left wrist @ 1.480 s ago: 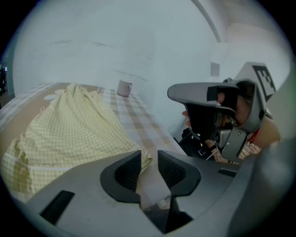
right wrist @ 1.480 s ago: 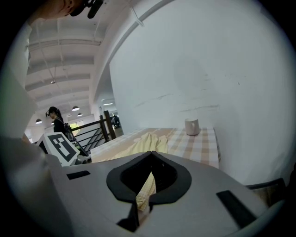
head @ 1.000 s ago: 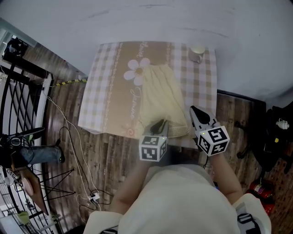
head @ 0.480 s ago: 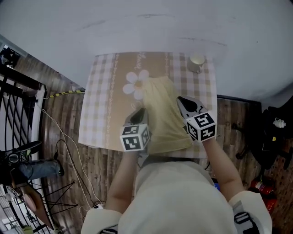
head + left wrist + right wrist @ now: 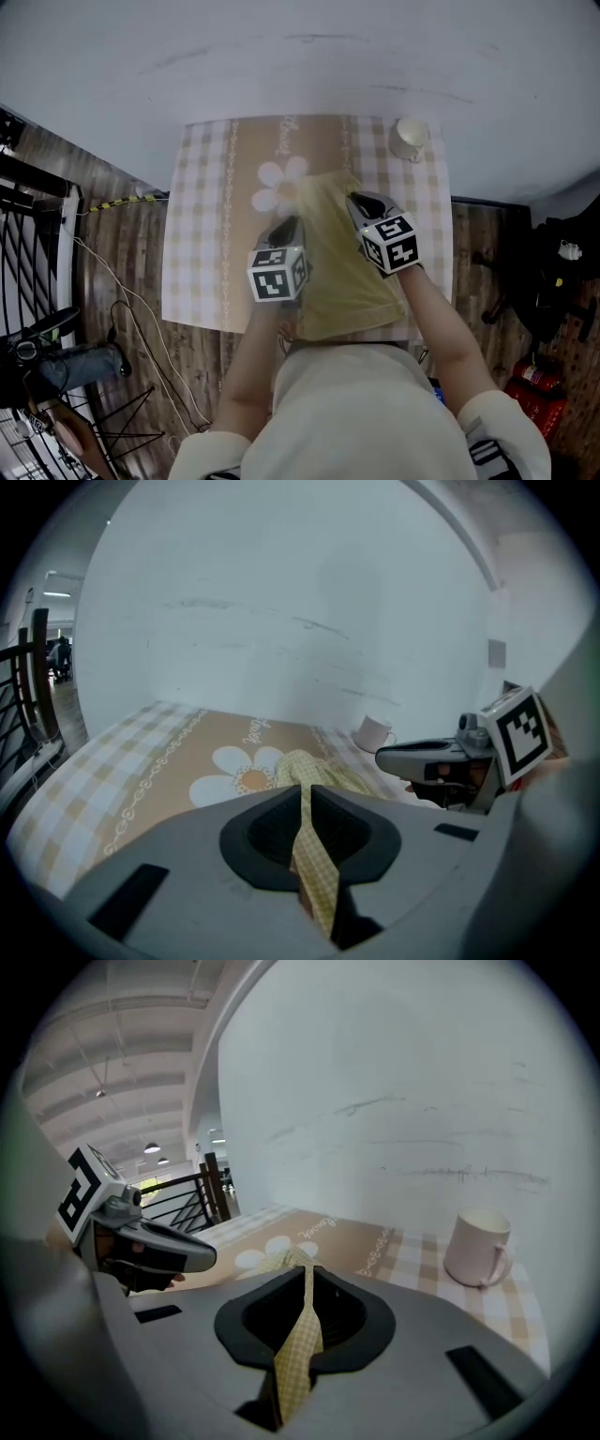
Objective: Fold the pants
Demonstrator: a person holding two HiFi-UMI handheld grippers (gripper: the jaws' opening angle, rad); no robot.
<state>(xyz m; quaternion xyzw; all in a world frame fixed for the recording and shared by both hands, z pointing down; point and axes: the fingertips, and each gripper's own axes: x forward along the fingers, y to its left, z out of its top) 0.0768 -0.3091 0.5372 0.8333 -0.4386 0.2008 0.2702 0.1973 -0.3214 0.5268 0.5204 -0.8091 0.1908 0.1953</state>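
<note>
The pale yellow checked pants [image 5: 342, 267] lie on the checked tablecloth [image 5: 202, 234], their near end lifted off the table. My left gripper [image 5: 290, 225] is shut on the pants' left edge; the cloth [image 5: 314, 855] runs pinched between its jaws. My right gripper [image 5: 359, 200] is shut on the right edge, with a strip of the pants [image 5: 300, 1335] held between its jaws. Both grippers hang over the middle of the table, side by side. The far end of the pants [image 5: 300, 766] bunches next to the daisy print [image 5: 279, 180].
A white mug [image 5: 409, 137] stands at the table's far right corner, also seen as the mug [image 5: 480, 1247] in the right gripper view. A white wall [image 5: 300, 56] runs behind the table. Black railings [image 5: 28, 253] and cables [image 5: 150, 309] are on the wooden floor at left.
Both grippers have moved from the near table edge toward the far side, carrying the pants' near end up and over the rest of the garment.
</note>
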